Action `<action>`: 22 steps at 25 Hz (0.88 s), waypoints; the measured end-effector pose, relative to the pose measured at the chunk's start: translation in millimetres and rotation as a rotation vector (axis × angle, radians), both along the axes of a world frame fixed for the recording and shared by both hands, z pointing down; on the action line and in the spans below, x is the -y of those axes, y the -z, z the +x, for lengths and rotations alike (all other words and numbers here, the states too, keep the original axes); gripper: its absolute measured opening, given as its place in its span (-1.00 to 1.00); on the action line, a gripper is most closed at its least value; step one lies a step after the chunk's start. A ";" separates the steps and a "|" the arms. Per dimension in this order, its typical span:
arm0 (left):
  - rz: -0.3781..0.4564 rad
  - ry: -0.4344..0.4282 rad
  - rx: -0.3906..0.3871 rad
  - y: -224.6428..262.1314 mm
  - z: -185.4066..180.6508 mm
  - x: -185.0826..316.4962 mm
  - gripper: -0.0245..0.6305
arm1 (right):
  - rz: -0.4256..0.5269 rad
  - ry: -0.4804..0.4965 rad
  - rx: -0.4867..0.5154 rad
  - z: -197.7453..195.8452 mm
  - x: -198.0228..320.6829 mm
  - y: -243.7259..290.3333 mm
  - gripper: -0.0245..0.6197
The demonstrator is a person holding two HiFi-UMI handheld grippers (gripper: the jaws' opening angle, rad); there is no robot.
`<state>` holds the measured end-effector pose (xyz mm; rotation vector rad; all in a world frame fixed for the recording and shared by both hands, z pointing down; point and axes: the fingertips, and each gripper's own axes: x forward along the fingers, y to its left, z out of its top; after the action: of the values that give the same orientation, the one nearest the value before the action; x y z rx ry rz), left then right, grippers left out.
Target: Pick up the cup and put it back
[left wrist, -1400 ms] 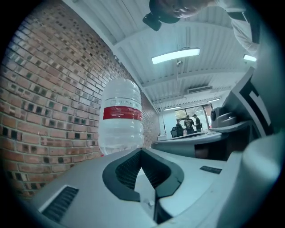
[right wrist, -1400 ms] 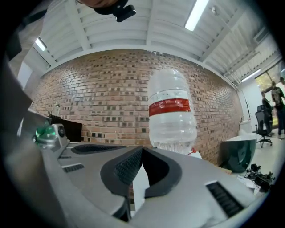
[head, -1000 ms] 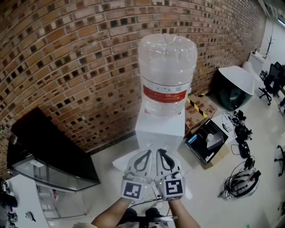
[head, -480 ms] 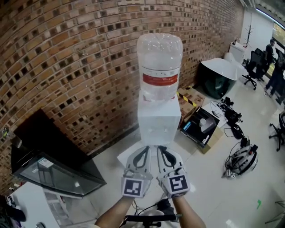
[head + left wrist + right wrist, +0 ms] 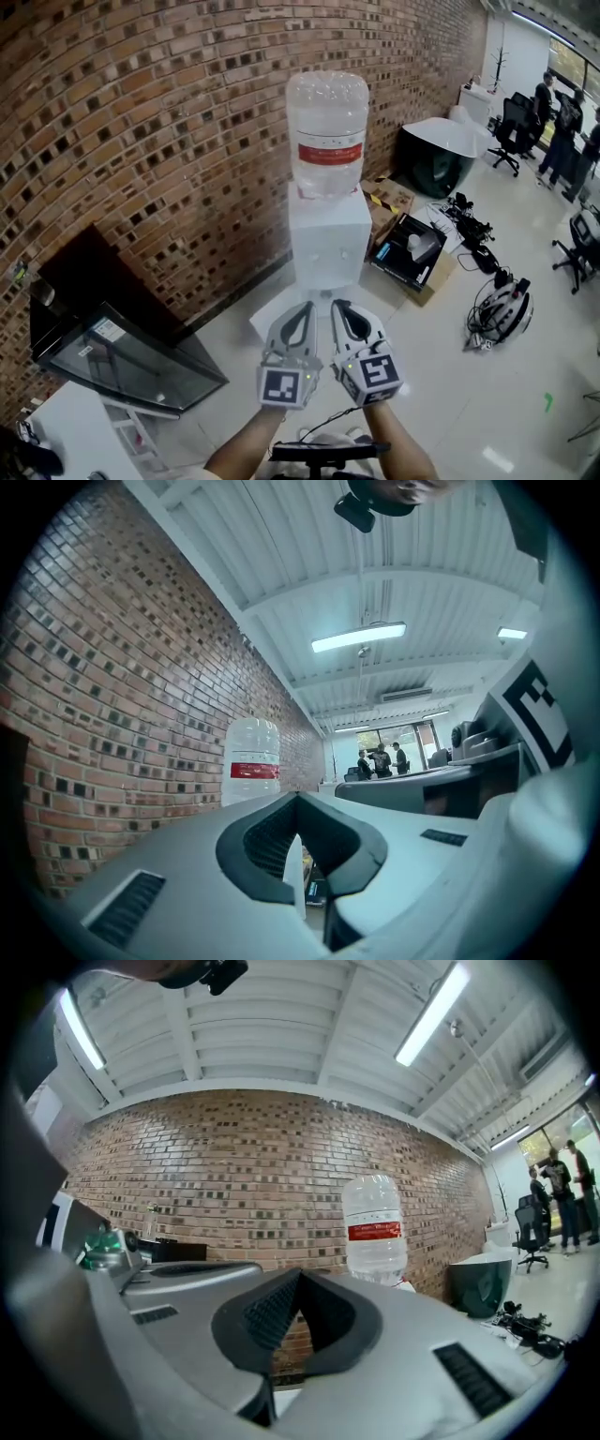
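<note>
No cup shows in any view. A white water dispenser (image 5: pixel 328 246) with a clear bottle (image 5: pixel 325 127) on top stands against the brick wall, straight ahead of both grippers. My left gripper (image 5: pixel 303 309) and right gripper (image 5: pixel 339 307) are held side by side low in the head view, short of the dispenser, both shut with nothing between the jaws. The left gripper (image 5: pixel 298 799) looks past its closed tips at the bottle (image 5: pixel 253 761). Over the right gripper (image 5: pixel 298 1274) the bottle (image 5: pixel 375 1227) rises to the right.
A black glass-fronted cabinet (image 5: pixel 112 352) stands at the left by the wall. Right of the dispenser lie an open box (image 5: pixel 412 248), a dark bin with a white lid (image 5: pixel 439 155), and a helmet with cables (image 5: pixel 502 314). People (image 5: pixel 553 103) stand far right.
The dispenser looks smaller and farther off than before, and more of the room at the right has come into view. Both grippers stay shut and side by side.
</note>
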<state>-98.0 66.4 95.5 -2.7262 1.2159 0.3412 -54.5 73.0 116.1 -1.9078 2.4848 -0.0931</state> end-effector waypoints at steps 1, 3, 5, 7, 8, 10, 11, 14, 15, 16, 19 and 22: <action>0.005 -0.001 -0.004 2.9 -0.1 -2.9 -0.95 | 0.011 0.004 0.001 -1.3 -2.5 2.8 -0.91; 0.015 0.001 -0.006 7.2 -0.1 -7.3 -0.95 | 0.022 0.006 -0.004 -1.0 -6.8 4.5 -0.91; 0.028 -0.002 -0.003 9.4 1.6 -12.7 -0.95 | 0.027 0.000 -0.009 1.2 -11.8 5.7 -0.91; 0.030 -0.008 0.004 9.2 4.2 -17.7 -0.95 | 0.035 -0.002 -0.014 1.4 -16.6 8.8 -0.91; 0.027 -0.011 0.005 8.5 5.1 -19.5 -0.95 | 0.036 -0.002 -0.017 1.2 -18.3 8.7 -0.91; 0.020 -0.017 0.008 6.8 6.2 -22.6 -0.95 | 0.045 -0.004 -0.025 0.8 -20.3 7.7 -0.91; 0.017 -0.018 0.009 6.3 5.9 -24.0 -0.95 | 0.056 -0.002 -0.025 -0.6 -21.0 9.3 -0.91; 0.021 -0.012 0.006 7.8 1.8 -26.3 -0.95 | 0.078 -0.001 -0.030 -4.7 -23.3 16.6 -0.91; 0.027 -0.010 0.004 9.2 0.5 -27.0 -0.95 | 0.076 0.001 -0.030 -5.5 -24.2 16.6 -0.91; 0.028 -0.008 0.001 9.9 -0.9 -27.9 -0.95 | 0.073 0.003 -0.029 -6.3 -25.3 15.8 -0.91; 0.021 -0.005 0.000 9.0 -3.9 -30.3 -0.95 | 0.077 0.001 -0.036 -7.2 -27.5 13.5 -0.91; 0.024 -0.012 0.010 7.6 -3.9 -33.1 -0.95 | 0.077 -0.006 -0.049 -7.9 -28.8 11.3 -0.91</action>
<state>-101.9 99.5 87.9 -2.7134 1.1853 0.3406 -62.4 101.8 104.8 -1.9106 2.4739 0.0498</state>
